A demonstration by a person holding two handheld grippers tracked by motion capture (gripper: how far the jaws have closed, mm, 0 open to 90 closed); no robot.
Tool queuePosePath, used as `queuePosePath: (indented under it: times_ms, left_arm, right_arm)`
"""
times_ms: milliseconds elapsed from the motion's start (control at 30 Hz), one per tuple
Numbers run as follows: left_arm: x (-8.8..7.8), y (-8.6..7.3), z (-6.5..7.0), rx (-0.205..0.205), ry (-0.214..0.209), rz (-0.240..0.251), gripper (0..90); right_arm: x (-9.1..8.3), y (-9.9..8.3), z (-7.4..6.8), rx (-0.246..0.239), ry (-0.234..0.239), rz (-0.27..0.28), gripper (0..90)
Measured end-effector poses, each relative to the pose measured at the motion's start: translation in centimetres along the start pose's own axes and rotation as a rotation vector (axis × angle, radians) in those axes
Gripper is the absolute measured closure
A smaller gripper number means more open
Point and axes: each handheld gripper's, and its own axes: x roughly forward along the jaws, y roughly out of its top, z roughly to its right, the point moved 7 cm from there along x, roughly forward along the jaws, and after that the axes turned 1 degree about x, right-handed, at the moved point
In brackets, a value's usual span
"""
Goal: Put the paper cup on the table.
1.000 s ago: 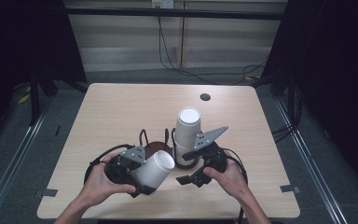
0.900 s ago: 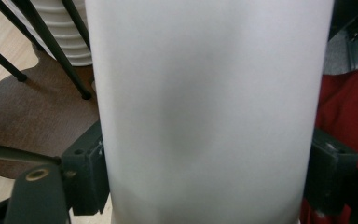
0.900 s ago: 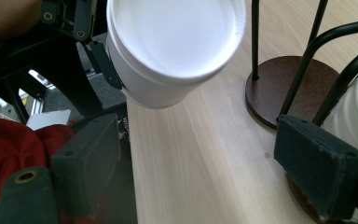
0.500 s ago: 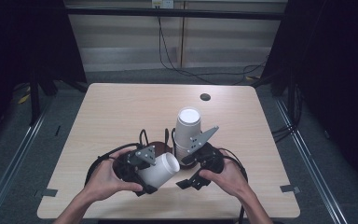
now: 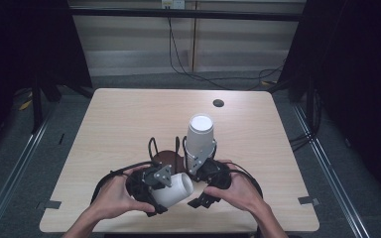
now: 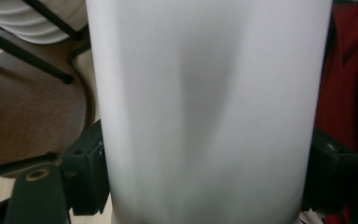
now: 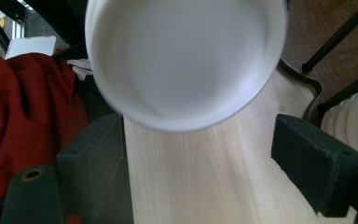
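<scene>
White paper is what's being handled here: in the high view a single white paper cup (image 5: 174, 189) is held on its side by the left gripper (image 5: 151, 184), low over the near edge of the light wooden table (image 5: 129, 119), just beside a tall upside-down stack of white paper cups (image 5: 199, 135) in a black wire holder. The right gripper (image 5: 206, 178) is parked next to that stack.

In the left gripper view the cup's wall (image 6: 205, 112) is seen pinched between both pads, so it could get crushed if squeezed harder.

In the right gripper view the jaws are spread with nothing between them; the cup's open mouth (image 7: 182, 60) is faced. A collision looks possible, being that close.

Dark curtains and loose cables are seen behind the table.
</scene>
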Motion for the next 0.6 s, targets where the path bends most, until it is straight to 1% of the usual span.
queuePosePath:
  times_ms: [33,67,100,133,167,233,300,333,400,433,467,500,533,567,600]
  left_arm:
    - [0.2,0.0,0.1,0.002,-0.006,-0.009,19.0]
    - [0.3,0.1,0.1,-0.004,0.002,-0.008,19.0]
    - [0.5,0.2,0.0,-0.012,-0.001,-0.007,19.1]
    - [0.5,0.2,0.0,-0.012,-0.001,-0.007,19.0]
    - [0.7,0.1,0.2,-0.004,-0.018,-0.014,19.0]
    - [0.9,0.1,0.2,-0.007,-0.015,-0.017,19.0]
    - [0.9,0.1,0.3,-0.001,-0.022,-0.023,19.0]
    - [0.8,0.1,0.4,-0.004,-0.027,-0.02,19.0]
    - [0.8,0.1,0.4,-0.005,-0.021,-0.015,19.0]
    - [0.7,0.1,0.3,-0.006,-0.006,-0.014,19.0]
    - [0.6,0.1,0.4,0.0,-0.012,-0.023,19.0]
    - [0.6,0.1,0.6,0.001,-0.015,-0.023,19.0]
    - [0.6,0.2,0.7,0.007,-0.019,-0.023,19.0]
    - [0.7,0.2,0.8,0.011,-0.025,-0.026,19.0]
    - [0.8,0.4,1.0,0.028,-0.027,-0.03,19.0]
  right_arm:
    - [0.0,0.0,0.0,-0.002,0.0,-0.007,16.5]
    - [0.1,0.0,-0.1,-0.008,0.005,-0.015,16.5]
    - [0.3,-0.1,-0.3,-0.006,0.011,-0.031,16.5]
    - [0.3,-0.1,-0.3,-0.006,0.011,-0.031,16.5]
    - [0.4,-0.1,-0.3,-0.008,0.005,-0.036,16.4]
    - [0.6,-0.2,-0.5,-0.01,0.025,-0.066,17.1]
    - [0.8,-0.3,-0.6,-0.015,0.019,-0.077,17.0]
    - [0.9,-0.2,-0.7,-0.023,0.034,-0.075,17.0]
    - [0.9,-0.1,-0.7,-0.026,0.033,-0.072,16.7]
    - [0.9,-0.1,-0.7,-0.03,0.036,-0.075,16.9]
    - [0.8,0.0,-0.8,-0.035,0.037,-0.066,19.0]
    - [0.8,0.1,-0.8,-0.03,0.045,-0.068,18.3]
    - [0.9,0.1,-0.9,-0.041,0.055,-0.065,17.5]
    - [1.0,0.1,-1.0,-0.032,0.065,-0.068,18.5]
    - [1.0,0.2,-1.1,-0.024,0.062,-0.072,18.1]
